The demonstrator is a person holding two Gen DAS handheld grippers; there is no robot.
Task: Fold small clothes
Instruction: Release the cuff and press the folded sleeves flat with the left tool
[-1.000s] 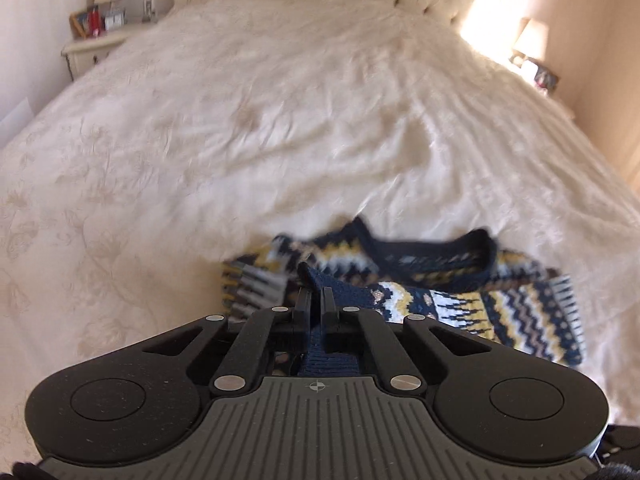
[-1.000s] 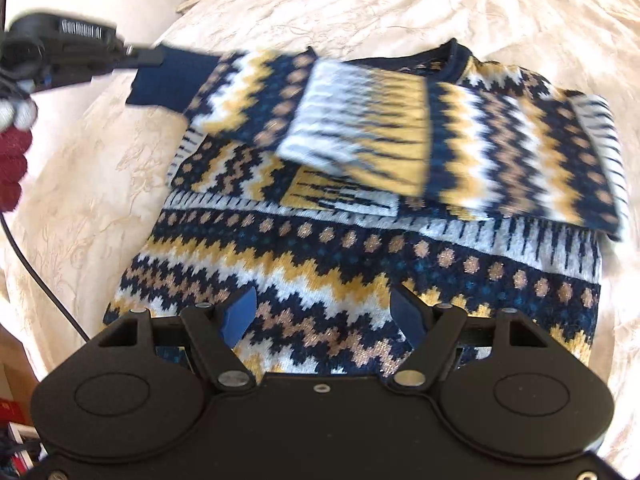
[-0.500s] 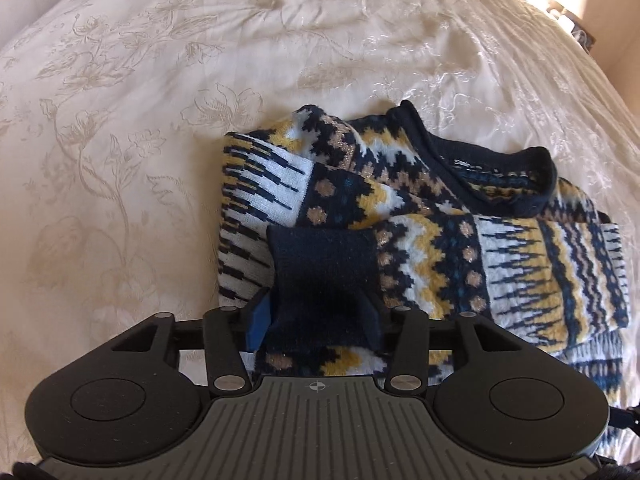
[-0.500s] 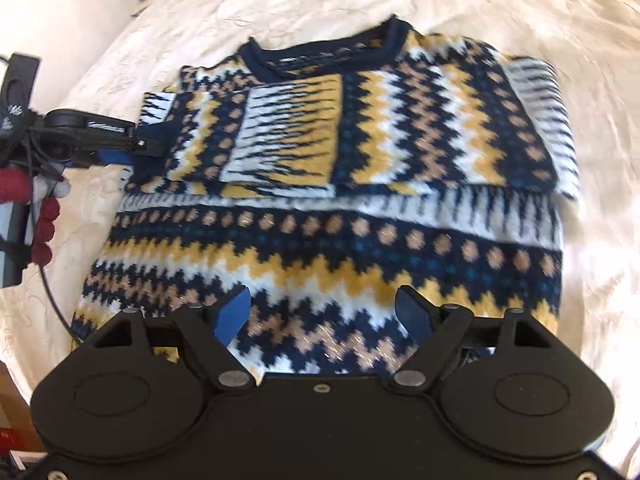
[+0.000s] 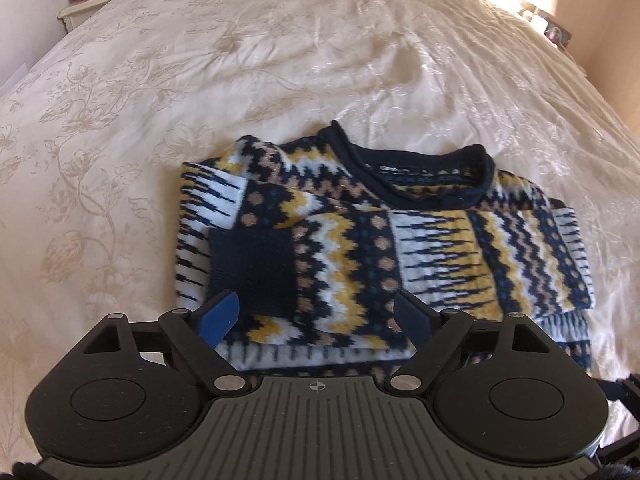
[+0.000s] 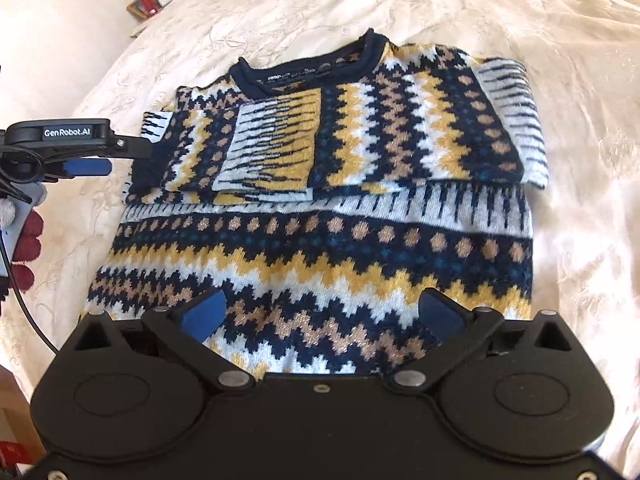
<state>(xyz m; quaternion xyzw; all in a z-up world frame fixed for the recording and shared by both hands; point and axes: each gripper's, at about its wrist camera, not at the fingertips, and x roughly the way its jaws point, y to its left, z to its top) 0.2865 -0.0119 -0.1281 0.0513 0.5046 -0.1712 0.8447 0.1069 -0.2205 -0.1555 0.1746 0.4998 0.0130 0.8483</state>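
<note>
- You are holding the left gripper [image 5: 316, 316] spread wide, gripping nothing, just short of the sweater's navy cuff [image 5: 252, 268].
- The sweater [image 6: 320, 200] is lying on the bedspread [image 6: 560, 40], sleeves folded across its chest.
- Your right gripper [image 6: 322, 316] is hovering unclenched over the sweater's hem.

The left gripper [image 5: 318, 314] has a matte black body with two round discs, a ribbed grey centre plate bearing a small crosshair mark, silver pivot screws, and blue pads [image 5: 218, 316] on black fingers. The right gripper [image 6: 320, 316] has the same build, all black, with blue pads [image 6: 202, 316]. Seen side-on, the left one carries white "GenRobot.AI" lettering [image 6: 67, 133] and a black cable [image 6: 28, 316].
</note>
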